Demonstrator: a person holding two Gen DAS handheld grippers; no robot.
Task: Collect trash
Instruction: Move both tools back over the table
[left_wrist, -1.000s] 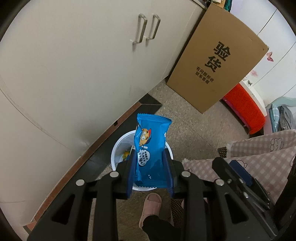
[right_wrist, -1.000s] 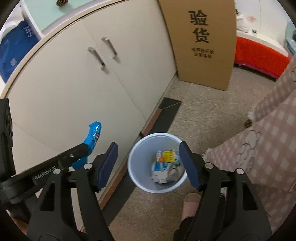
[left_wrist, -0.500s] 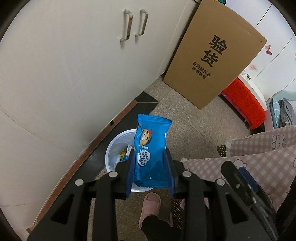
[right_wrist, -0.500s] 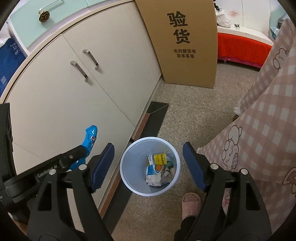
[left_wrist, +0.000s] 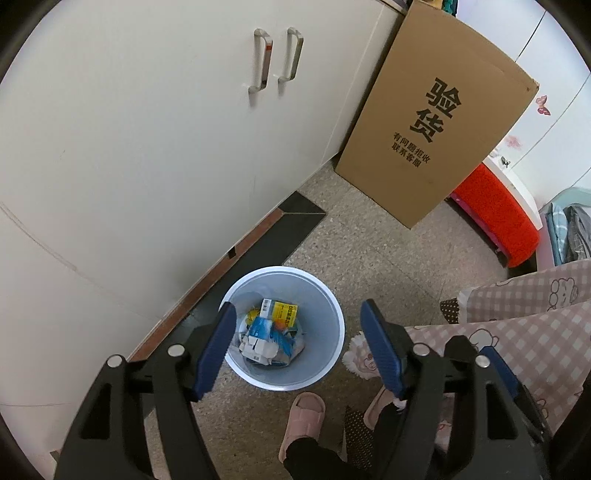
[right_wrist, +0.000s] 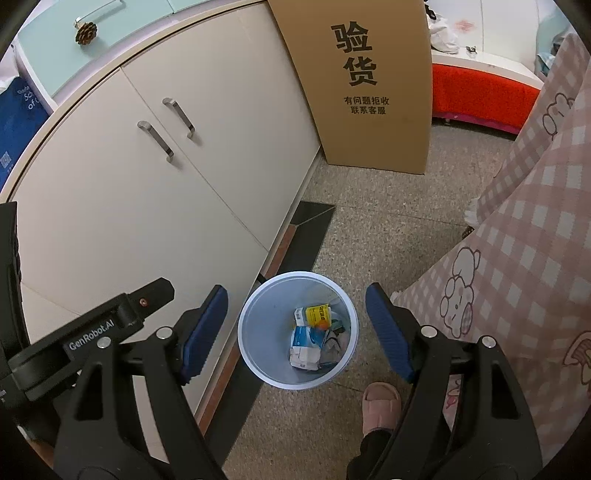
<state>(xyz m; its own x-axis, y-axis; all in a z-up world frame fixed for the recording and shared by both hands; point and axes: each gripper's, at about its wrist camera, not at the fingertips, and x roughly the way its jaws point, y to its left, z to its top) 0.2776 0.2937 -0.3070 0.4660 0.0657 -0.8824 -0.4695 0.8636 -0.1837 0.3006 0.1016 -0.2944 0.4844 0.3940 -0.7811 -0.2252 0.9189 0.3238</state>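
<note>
A pale blue round trash bin (left_wrist: 325, 354) stands on the floor by the cabinet base, with several wrappers and small boxes (left_wrist: 271, 332) lying in it. It also shows in the right wrist view (right_wrist: 258, 354), with the trash (right_wrist: 314, 338) inside. My left gripper (left_wrist: 297, 349) is open and empty above the bin. My right gripper (right_wrist: 295, 330) is open and empty, also above the bin. The left gripper's black arm (right_wrist: 92, 332) reaches in at the left of the right wrist view.
White cabinet doors with metal handles (left_wrist: 275, 59) stand at the left. A tall cardboard box (left_wrist: 428, 129) leans against them. A pink checked cloth (right_wrist: 524, 236) hangs at the right. The person's pink slipper (left_wrist: 303, 417) is just in front of the bin. A red bench (left_wrist: 495, 214) stands behind.
My left gripper opened and the blue snack packet it held is no longer between its fingers. Both grippers shifted slightly over the bin.
</note>
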